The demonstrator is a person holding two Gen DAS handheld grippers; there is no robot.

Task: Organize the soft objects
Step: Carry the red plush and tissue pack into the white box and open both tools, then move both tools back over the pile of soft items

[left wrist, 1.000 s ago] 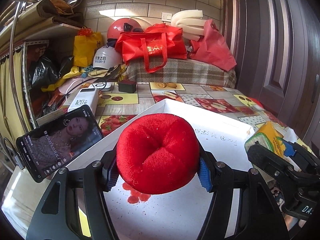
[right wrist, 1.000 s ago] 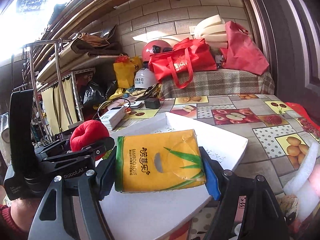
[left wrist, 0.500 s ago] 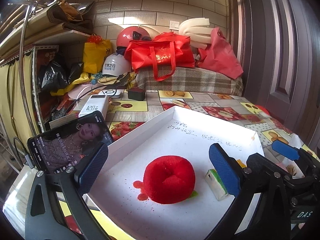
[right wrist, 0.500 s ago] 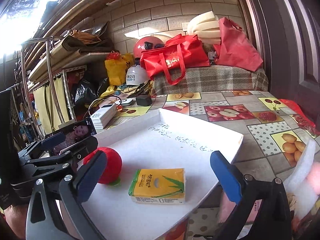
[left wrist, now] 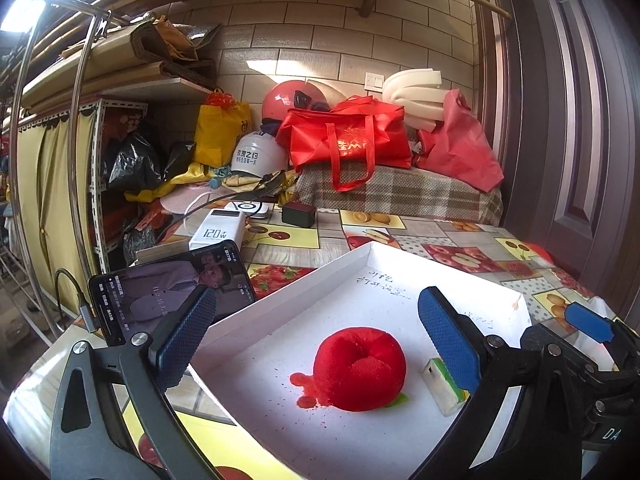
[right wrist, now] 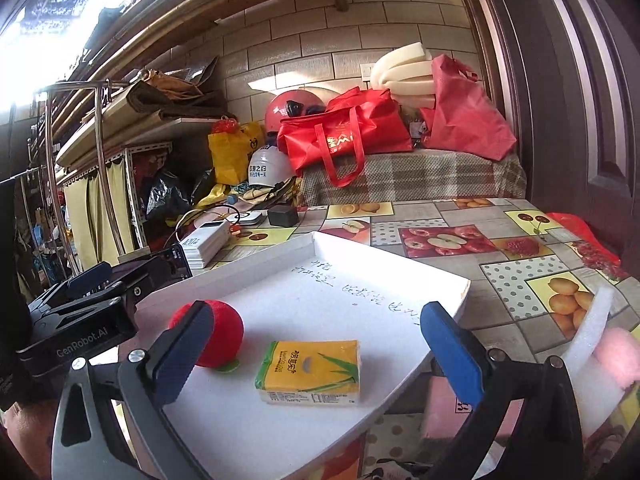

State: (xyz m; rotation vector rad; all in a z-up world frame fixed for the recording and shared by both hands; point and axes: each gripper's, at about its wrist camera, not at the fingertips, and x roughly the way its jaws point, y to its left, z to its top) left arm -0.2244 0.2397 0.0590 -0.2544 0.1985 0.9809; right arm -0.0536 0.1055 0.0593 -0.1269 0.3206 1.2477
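Observation:
A red plush apple (left wrist: 358, 366) lies in a shallow white tray (left wrist: 360, 264) on the table. A yellow tissue pack (right wrist: 310, 368) lies beside it in the same tray; in the left wrist view only its end (left wrist: 442, 386) shows. The apple also shows in the right wrist view (right wrist: 224, 338). My left gripper (left wrist: 316, 340) is open and empty, held back above the apple. My right gripper (right wrist: 312, 354) is open and empty above the tissue pack. The left gripper's body (right wrist: 80, 320) shows at the left of the right wrist view.
A phone (left wrist: 168, 284) stands propped at the tray's left. A white power bank (left wrist: 218, 232) and a black charger (left wrist: 298, 214) lie beyond. Red bags (left wrist: 348, 140), helmets and foam sit at the back. White foam and pink objects (right wrist: 616, 356) lie at the right table edge.
Both grippers opened, releasing the red apple and the tissue pack into the tray, then drew back and up from them.

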